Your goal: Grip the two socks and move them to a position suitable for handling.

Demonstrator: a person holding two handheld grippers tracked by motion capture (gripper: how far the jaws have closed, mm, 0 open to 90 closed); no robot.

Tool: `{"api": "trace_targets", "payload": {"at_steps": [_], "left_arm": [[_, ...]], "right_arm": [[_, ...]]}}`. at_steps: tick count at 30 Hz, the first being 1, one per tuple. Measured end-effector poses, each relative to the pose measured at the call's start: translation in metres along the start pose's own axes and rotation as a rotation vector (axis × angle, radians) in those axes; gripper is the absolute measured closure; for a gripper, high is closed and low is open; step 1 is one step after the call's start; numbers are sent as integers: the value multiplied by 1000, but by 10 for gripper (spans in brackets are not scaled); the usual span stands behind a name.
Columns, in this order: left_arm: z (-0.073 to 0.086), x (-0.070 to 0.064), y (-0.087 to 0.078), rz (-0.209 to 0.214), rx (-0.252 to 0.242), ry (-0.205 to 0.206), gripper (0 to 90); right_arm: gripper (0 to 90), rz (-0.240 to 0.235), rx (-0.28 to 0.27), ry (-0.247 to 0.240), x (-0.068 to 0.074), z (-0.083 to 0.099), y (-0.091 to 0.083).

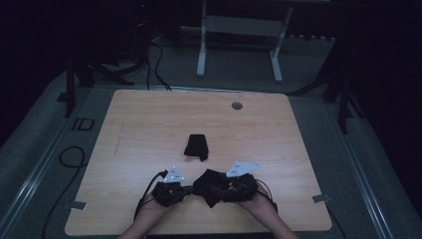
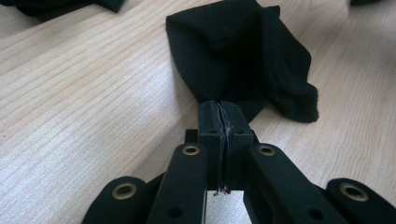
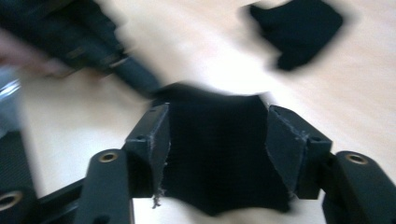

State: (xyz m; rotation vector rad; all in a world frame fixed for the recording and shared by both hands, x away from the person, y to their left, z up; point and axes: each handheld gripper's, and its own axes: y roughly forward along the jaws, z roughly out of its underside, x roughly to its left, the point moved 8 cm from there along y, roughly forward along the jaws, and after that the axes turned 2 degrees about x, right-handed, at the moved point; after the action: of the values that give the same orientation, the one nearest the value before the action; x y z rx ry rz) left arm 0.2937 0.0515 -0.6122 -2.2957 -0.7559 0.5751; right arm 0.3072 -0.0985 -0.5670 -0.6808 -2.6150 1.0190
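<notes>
**Inspector:** Position of the work item?

**Assistant:** A crumpled black knitted cloth, sock-like [image 1: 211,185], lies on the pale wood-grain desk [image 1: 149,129] at its near edge, between the two hands. A second folded black cloth [image 1: 196,147] sits farther out near the desk's middle, well apart and untouched.

**Inspector:** Left gripper [image 2: 223,122]?

**Assistant:** Its jaws are pressed together with a thin edge of the near cloth pinched between them. From there the cloth [image 2: 243,60] runs straight ahead, away from the jaws.

**Inspector:** Right gripper [image 3: 217,135]?

**Assistant:** Jaws spread wide, the cloth [image 3: 215,154] lying across the gap between them; not closed on it. That view is blurred, so whether the pads touch the fabric cannot be told.

**Inspector:** Governing relation?

**Assistant:** The cloth's length runs left to right between the grippers. In my judgement the right jaws need only close where they stand to hold the opposite end.
</notes>
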Motion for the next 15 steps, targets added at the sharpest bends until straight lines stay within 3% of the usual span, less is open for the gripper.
{"api": "trace_targets", "payload": {"at_steps": [2, 3, 4, 6, 9, 11, 12, 14, 15], "left_arm": [[0, -1, 0, 2, -3, 0, 885], [0, -2, 0, -1, -1, 6, 885], [-1, -2, 0, 0, 0, 11, 885], [-1, -3, 0, 4, 0, 14, 885], [0, -3, 0, 7, 3, 16, 885], [0, -3, 1, 1, 4, 20, 885], [0, -2, 1, 5, 7, 18, 885], [0, -2, 1, 3, 6, 18, 885], [0, -1, 1, 1, 7, 20, 885]], "right_arm": [[411, -17, 18, -19, 7, 3, 5], [406, -21, 76, -74, 20, 12, 19], [406, -21, 76, -74, 20, 12, 19], [423, -8, 143, -122, 25, 23, 36], [550, 18, 191, -177, 26, 32, 43], [697, 54, 179, -193, 24, 32, 42], [697, 54, 179, -193, 24, 32, 42], [787, 66, 192, -204, 22, 31, 41], [797, 58, 168, -187, 23, 27, 35]]}}
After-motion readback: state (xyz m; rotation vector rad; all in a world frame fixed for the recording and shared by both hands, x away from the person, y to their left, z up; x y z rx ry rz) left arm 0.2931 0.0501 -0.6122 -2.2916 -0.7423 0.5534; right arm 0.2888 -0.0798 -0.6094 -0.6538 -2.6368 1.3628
